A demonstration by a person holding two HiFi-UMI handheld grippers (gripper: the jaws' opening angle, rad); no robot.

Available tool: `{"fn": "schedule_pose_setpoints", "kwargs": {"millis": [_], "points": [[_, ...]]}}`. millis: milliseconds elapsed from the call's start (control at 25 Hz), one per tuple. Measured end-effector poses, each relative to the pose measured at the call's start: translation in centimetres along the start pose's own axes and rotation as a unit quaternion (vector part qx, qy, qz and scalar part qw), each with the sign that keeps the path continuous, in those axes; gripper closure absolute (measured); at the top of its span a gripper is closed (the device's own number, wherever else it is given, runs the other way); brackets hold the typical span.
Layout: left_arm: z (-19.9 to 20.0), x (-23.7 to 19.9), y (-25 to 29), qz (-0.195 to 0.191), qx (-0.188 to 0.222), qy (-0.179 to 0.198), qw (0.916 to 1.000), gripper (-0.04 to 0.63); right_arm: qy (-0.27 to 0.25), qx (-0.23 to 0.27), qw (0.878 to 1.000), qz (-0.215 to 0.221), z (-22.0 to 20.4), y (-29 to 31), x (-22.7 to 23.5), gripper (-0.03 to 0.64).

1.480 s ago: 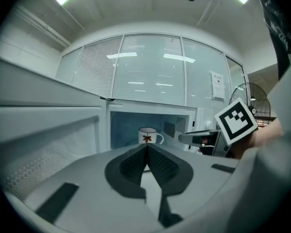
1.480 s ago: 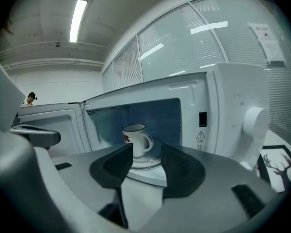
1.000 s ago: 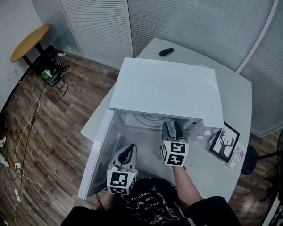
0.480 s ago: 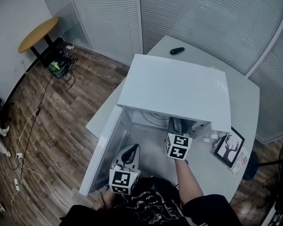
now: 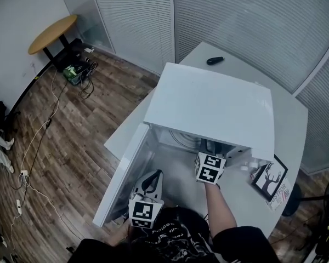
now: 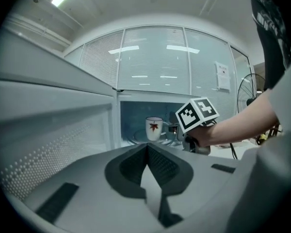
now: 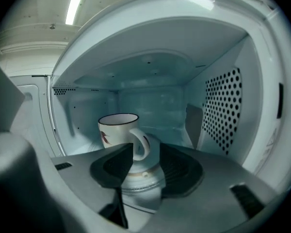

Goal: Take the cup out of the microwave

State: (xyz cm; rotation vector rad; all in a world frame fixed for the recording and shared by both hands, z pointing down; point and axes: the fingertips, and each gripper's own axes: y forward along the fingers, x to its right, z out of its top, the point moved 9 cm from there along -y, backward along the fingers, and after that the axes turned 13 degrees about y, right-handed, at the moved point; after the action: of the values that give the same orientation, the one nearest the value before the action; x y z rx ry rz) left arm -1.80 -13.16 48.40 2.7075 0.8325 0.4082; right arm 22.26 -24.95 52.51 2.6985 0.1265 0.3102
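— White is seen nearly everywhere. What is placed on the pale surface (image 5: 288, 111)?

— A white microwave (image 5: 208, 106) is placed there, and its door (image 5: 123, 174) is swung open to the left. A small dark object (image 5: 215, 61) is laid at the far edge of the surface. A framed deer picture (image 5: 268, 177) is laid to the right of the microwave.

— Where is the cup (image 7: 117, 129) found?

— It is found inside the microwave, upright on the floor of the cavity and somewhat to the left. It is white with a dark rim, and a red leaf is printed on its side. Its handle (image 7: 141, 147) is turned to the right. The perforated wall (image 7: 223, 110) of the cavity is seen well apart from it, on the right.

— How are the right tongs (image 7: 145, 150) held?

— They are pushed into the cavity, with the jaws held moderately apart. The handle of the cup is seen in the gap between them. The jaws are not closed on it, and whether a jaw touches it cannot be told. The body of the cup is seen just beyond the left jaw.

— And the left tongs (image 6: 146, 145)?

— They are held low and near, beside the open door and outside the cavity. Their jaws are pressed together, and nothing is gripped between them. In the left gripper view the cup is seen far ahead, with the right tongs just beside it.

— What else is shown?

— A wooden floor (image 5: 60, 141) is shown at the left, and a round wooden table (image 5: 51, 33) is shown at the far left.
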Motion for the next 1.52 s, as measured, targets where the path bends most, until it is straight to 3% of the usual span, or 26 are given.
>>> {"fn": "schedule_pose_setpoints", "kwargs": {"millis": [720, 1200, 1520], "points": [[-1.1, -0.5, 0.3, 0.007, -0.019, -0.018, 0.9996, 0.589, -0.010, 0.003, 1.000, -0.009, -0.3, 1.7, 0.3, 0.489], [-1.3, -0.3, 0.9, -0.011, -0.026, -0.021, 0.9994, 0.589, -0.030, 0.013, 0.999, -0.007, -0.2, 1.8, 0.2, 0.545], [-1.4, -0.6, 1.1, -0.012, -0.026, -0.023, 0.9993, 0.589, 0.013, 0.012, 1.000, 0.001, 0.0, 1.9, 0.5, 0.558]]}}
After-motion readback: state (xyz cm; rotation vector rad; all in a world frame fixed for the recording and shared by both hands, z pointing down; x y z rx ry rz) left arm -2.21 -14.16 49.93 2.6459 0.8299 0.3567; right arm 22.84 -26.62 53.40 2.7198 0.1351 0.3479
